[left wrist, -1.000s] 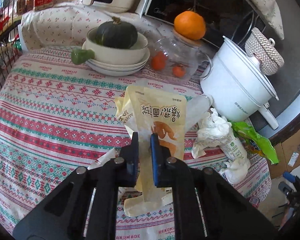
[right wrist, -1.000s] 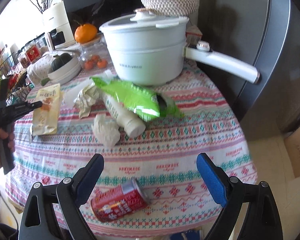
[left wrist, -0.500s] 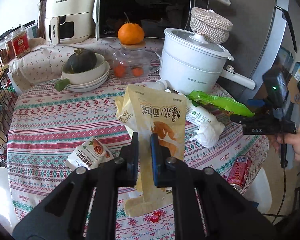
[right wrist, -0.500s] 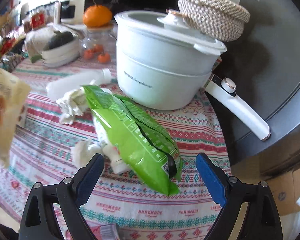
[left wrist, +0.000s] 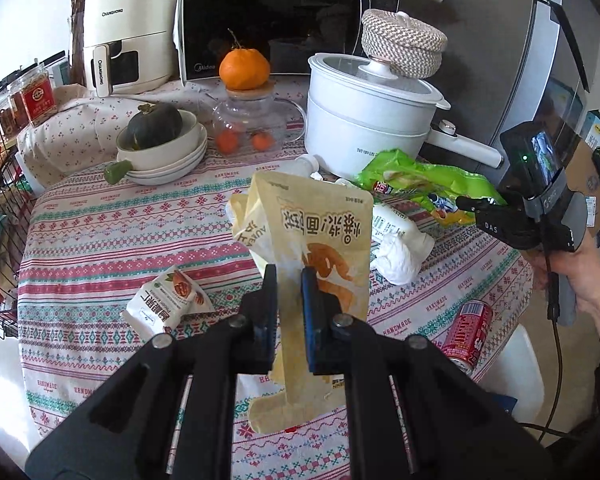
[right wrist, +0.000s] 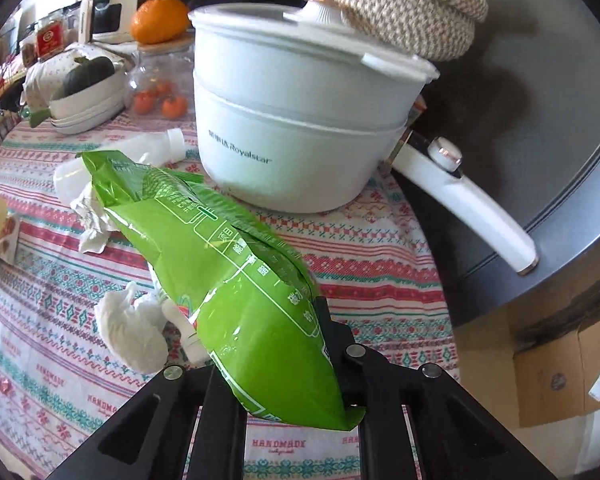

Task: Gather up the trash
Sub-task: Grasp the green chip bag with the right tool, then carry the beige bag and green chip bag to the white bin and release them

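A round table covered by a striped, patterned tablecloth (left wrist: 100, 232) is crowded along its far side: a white electric pot with a long handle (right wrist: 292, 120) is topped by a woven rope basket (right wrist: 404, 12), and beside it are seen a clear glass jar (left wrist: 256, 128) carrying one large orange (left wrist: 244, 68), a stack of cream bowls (left wrist: 164, 156) holding one dark green squash (left wrist: 152, 124), a black microwave (left wrist: 284, 20) and a cream air fryer (left wrist: 124, 44).

Five loose pieces of trash are counted on the cloth: one red drink can lying on its side near the table edge (left wrist: 466, 332), one small white snack packet (left wrist: 168, 300), two crumpled white tissues (right wrist: 132, 332), and one white plastic bottle (right wrist: 156, 152) lying close to the pot.

A tall, creased pale-yellow pouch printed with dark characters and an orange picture (left wrist: 320, 240) is held up off the table, pinched between the nearly closed jaws of the left gripper (left wrist: 289, 292).

A glossy, puffy bright-green snack bag (right wrist: 228, 280) is draped over another white bottle beside the pot; its near end lies between the jaws of the right gripper (right wrist: 276, 344), which are closing on it. The tips are hidden by the bag.
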Tool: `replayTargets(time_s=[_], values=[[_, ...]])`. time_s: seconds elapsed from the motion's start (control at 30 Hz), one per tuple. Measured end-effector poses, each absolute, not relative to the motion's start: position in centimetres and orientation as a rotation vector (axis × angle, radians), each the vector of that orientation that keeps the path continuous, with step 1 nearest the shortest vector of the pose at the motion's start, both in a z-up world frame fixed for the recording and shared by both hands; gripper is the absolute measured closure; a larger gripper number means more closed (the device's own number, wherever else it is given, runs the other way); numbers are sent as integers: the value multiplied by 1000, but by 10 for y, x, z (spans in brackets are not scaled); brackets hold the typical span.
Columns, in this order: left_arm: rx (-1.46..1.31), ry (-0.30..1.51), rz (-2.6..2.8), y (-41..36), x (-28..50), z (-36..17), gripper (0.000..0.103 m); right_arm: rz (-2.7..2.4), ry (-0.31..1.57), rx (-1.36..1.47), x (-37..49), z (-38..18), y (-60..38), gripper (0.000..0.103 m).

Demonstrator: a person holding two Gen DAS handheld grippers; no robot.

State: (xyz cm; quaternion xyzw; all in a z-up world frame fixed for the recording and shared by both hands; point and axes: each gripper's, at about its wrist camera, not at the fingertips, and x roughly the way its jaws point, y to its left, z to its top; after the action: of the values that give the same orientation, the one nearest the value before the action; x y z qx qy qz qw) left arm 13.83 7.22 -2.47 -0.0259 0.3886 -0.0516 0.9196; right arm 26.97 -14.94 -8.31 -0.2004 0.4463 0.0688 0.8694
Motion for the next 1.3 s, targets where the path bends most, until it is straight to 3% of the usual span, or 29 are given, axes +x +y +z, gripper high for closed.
replayTargets(time_s=[0.63, 1.3], values=[[-62, 711, -200, 22, 69, 12, 91, 166, 765, -232, 137, 18, -213, 93], [61, 744, -493, -78, 8, -8, 91, 205, 779, -94, 0, 27, -308, 93]])
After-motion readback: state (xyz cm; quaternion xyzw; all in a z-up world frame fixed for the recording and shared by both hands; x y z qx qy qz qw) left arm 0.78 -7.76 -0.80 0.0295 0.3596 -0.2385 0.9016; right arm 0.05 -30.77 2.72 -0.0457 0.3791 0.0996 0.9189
